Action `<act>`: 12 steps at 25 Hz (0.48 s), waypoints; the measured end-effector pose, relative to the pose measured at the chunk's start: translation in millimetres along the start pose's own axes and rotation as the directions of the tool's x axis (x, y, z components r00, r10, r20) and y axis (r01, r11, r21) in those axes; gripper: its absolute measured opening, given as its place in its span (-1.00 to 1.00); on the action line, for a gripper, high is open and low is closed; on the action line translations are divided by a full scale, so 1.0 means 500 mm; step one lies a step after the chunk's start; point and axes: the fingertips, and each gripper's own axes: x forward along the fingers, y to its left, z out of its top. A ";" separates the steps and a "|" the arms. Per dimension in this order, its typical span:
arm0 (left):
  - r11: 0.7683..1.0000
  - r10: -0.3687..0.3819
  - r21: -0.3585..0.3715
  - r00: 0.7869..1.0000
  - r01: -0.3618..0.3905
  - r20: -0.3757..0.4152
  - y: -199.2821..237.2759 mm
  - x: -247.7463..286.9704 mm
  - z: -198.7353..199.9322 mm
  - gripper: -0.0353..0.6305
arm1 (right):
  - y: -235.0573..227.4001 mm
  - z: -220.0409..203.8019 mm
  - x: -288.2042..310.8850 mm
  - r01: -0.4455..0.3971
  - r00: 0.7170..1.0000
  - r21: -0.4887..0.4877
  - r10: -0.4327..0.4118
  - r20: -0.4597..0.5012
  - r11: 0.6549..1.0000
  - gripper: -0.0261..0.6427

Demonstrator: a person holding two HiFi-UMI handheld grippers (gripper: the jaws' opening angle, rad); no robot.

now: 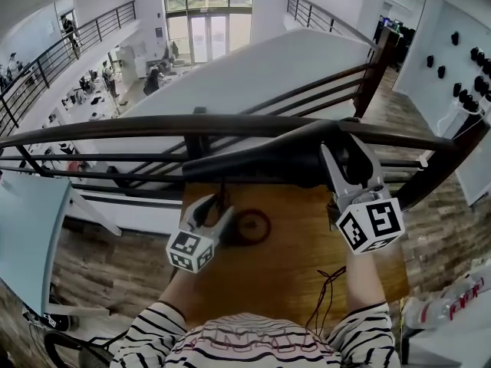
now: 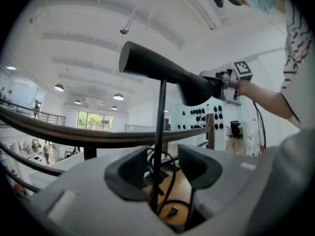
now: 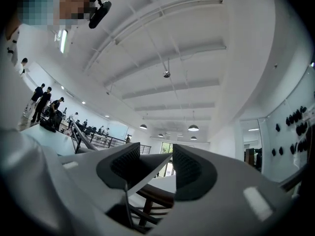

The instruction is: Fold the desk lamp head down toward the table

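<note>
While the right gripper (image 1: 344, 156) clamps one end of the lamp head (image 1: 253, 161), high above the table (image 1: 291, 282), it should press down slowly. The left gripper (image 1: 215, 208), jaws apart around the stem (image 2: 160, 127), should first close to steady it.

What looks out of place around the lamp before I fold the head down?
The lamp's black cord loops loosely round the stem, between the open jaws of the left claw; its plug lies free on the table. It might get pinched. Nothing else stands out.
</note>
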 end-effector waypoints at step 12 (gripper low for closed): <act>1.000 -0.001 -0.025 1.000 0.002 0.005 0.008 0.011 -0.013 -0.32 | -0.015 -0.135 -0.033 0.050 0.998 0.212 -0.040 -0.051 0.976 -0.33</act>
